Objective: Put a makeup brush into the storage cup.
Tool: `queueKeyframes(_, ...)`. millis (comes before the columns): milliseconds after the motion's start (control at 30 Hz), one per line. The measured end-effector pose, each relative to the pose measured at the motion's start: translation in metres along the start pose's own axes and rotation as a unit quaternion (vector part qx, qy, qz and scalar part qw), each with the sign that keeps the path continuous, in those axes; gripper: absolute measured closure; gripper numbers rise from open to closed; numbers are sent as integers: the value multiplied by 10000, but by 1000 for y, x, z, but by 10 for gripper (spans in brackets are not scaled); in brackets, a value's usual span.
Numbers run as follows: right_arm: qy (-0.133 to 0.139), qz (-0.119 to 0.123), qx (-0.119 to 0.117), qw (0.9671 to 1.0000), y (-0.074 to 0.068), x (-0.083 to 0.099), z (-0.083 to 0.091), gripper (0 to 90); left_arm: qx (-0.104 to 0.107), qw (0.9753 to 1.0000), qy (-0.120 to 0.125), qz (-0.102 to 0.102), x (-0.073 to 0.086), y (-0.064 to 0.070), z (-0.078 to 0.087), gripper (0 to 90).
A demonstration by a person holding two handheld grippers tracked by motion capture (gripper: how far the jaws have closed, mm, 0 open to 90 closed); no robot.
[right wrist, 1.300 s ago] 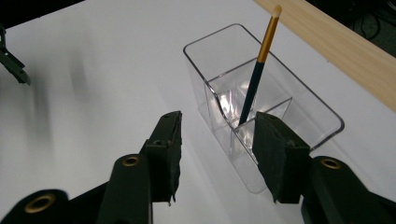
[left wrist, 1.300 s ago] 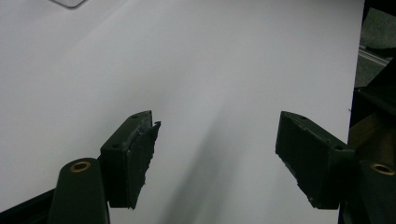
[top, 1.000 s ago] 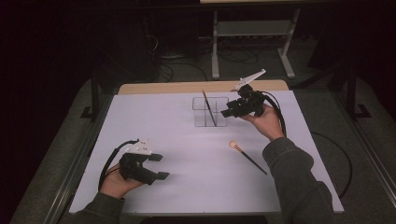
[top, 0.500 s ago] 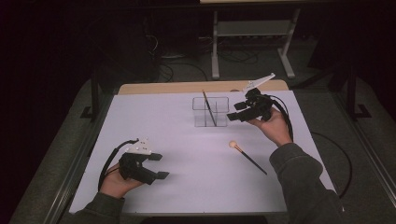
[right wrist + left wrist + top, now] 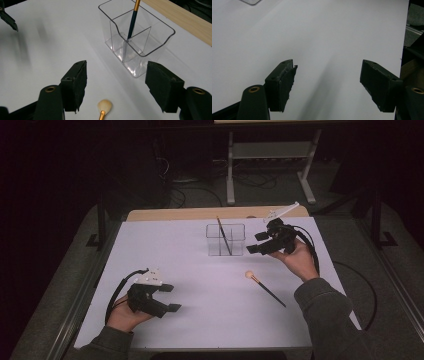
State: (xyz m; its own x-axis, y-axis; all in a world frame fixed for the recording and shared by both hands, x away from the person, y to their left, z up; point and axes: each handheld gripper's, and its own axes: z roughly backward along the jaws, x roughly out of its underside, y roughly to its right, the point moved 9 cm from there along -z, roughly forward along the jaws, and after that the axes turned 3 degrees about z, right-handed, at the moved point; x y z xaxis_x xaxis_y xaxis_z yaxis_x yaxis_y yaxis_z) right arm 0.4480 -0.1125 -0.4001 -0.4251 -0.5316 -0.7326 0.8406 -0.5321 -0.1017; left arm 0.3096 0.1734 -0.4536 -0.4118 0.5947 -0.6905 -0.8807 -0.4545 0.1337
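Item 1: your right gripper (image 5: 256,243), held above the table's far right part, just to the right of the clear holder (image 5: 226,240). Jaws wide apart, nothing between them. In the right gripper view the same gripper (image 5: 116,86) looks down past its jaws at the holder (image 5: 140,37) and at the tip of the loose brush (image 5: 104,107).

Item 2: clear holder, upright near the far edge of the white table (image 5: 200,270), split into compartments by inner walls. One dark-handled brush (image 5: 223,236) stands in it, leaning, its handle end down in the back compartment as the right gripper view shows it (image 5: 132,21).

Item 3: loose brush (image 5: 265,288), lying flat on the table nearer to you than the holder, pale round head toward the table's middle, dark handle running toward your right sleeve. It touches neither gripper.

Item 4: your left gripper (image 5: 169,297), low at the near left of the table, well apart from holder and brushes. Jaws wide apart over bare white surface, as the left gripper view (image 5: 328,86) confirms.
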Motion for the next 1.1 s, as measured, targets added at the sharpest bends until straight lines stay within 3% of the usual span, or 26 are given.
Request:
queueKeyframes(433,-80,105,107,9999,-4,3,7,310,-8,10000,34,0,-1,0,1,266)
queueKeyframes(1100,-232,-46,103,9997,-9,23,12,302,-9,10000,24,-16,-2,3,-1,258)
